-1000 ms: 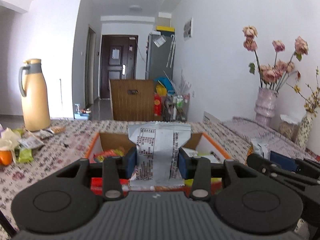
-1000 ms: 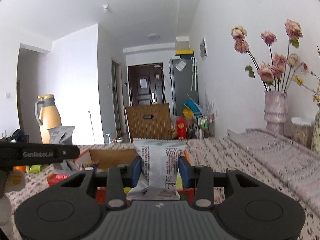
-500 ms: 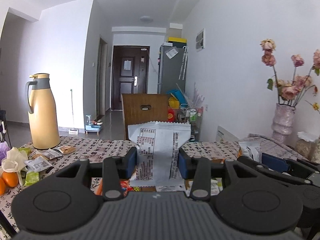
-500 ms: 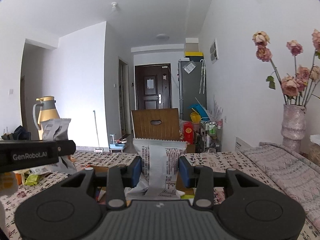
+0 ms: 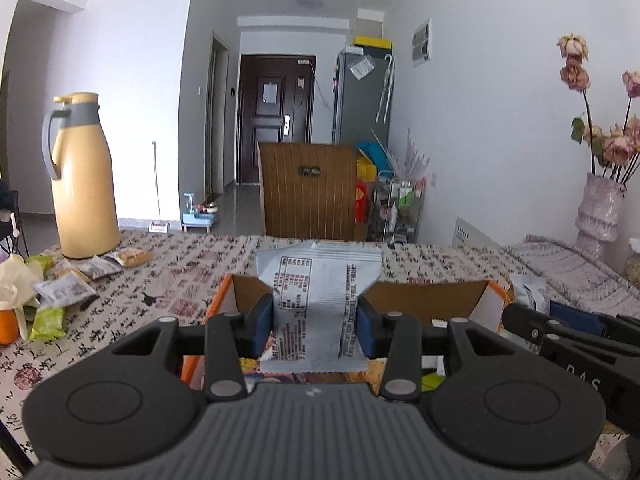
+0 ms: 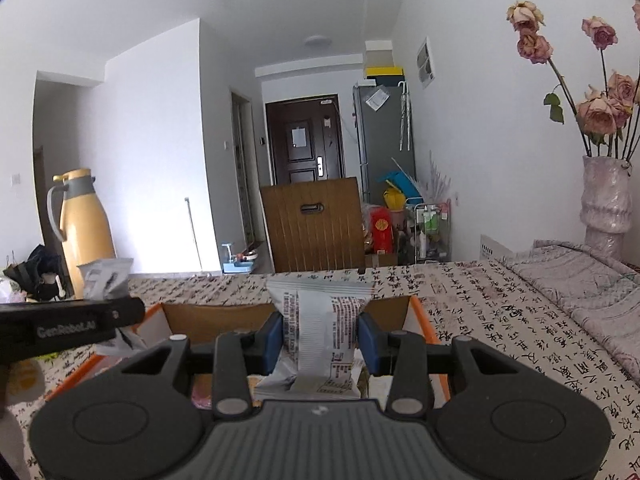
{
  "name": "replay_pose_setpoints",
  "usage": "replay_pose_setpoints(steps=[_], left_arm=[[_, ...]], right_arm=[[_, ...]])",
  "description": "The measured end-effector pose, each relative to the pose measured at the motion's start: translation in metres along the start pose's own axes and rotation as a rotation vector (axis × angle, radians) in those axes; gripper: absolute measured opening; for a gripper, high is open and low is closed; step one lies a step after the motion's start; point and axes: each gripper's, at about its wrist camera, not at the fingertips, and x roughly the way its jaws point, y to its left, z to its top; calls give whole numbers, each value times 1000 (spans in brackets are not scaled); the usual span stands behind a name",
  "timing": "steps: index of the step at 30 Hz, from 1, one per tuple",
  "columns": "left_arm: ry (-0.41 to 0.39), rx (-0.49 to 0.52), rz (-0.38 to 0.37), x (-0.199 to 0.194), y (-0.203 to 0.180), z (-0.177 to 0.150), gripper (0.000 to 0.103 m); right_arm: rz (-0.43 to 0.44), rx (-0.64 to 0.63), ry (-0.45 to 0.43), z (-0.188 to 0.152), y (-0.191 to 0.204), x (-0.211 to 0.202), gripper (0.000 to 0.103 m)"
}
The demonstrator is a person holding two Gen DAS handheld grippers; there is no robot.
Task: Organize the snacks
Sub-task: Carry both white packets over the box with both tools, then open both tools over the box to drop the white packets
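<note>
My left gripper (image 5: 316, 326) is shut on a silver snack packet (image 5: 314, 300) with printed text, held upright over the near edge of an open orange cardboard box (image 5: 424, 304). My right gripper (image 6: 318, 338) is shut on a white snack packet (image 6: 318, 330), held over the same box (image 6: 216, 314), which has snacks inside. The right gripper shows at the right of the left wrist view (image 5: 572, 340). The left gripper (image 6: 68, 324) with its silver packet (image 6: 105, 278) shows at the left of the right wrist view.
A yellow thermos jug (image 5: 82, 178) stands at the table's far left, with loose snack packets (image 5: 68, 288) and an orange (image 5: 8, 326) near it. A vase of dried roses (image 5: 600, 208) stands at the right on a grey cloth. A wooden chair back (image 5: 308, 190) is beyond the table.
Both views first tilted up, then came back down toward the box. Both packets stay gripped throughout.
</note>
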Motion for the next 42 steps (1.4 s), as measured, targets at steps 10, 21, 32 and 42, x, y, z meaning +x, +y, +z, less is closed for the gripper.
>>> replay_pose_setpoints(steps=[10,21,32,42], left_arm=[[-16,-20,23,-2,2,-6,91],[-28,-68,45,-6,10,-2,103],[-81,-85,50,-38,8,13,103],[-76,-51,25,-96,9,4,103]], right_arm=[[-26,13,40,-6,-8,7,62],[-45,54,31,-7,-16,4,103],[-46,32,39,5,-13,-12,103],[-24,2,41,1,-11,-71,103]])
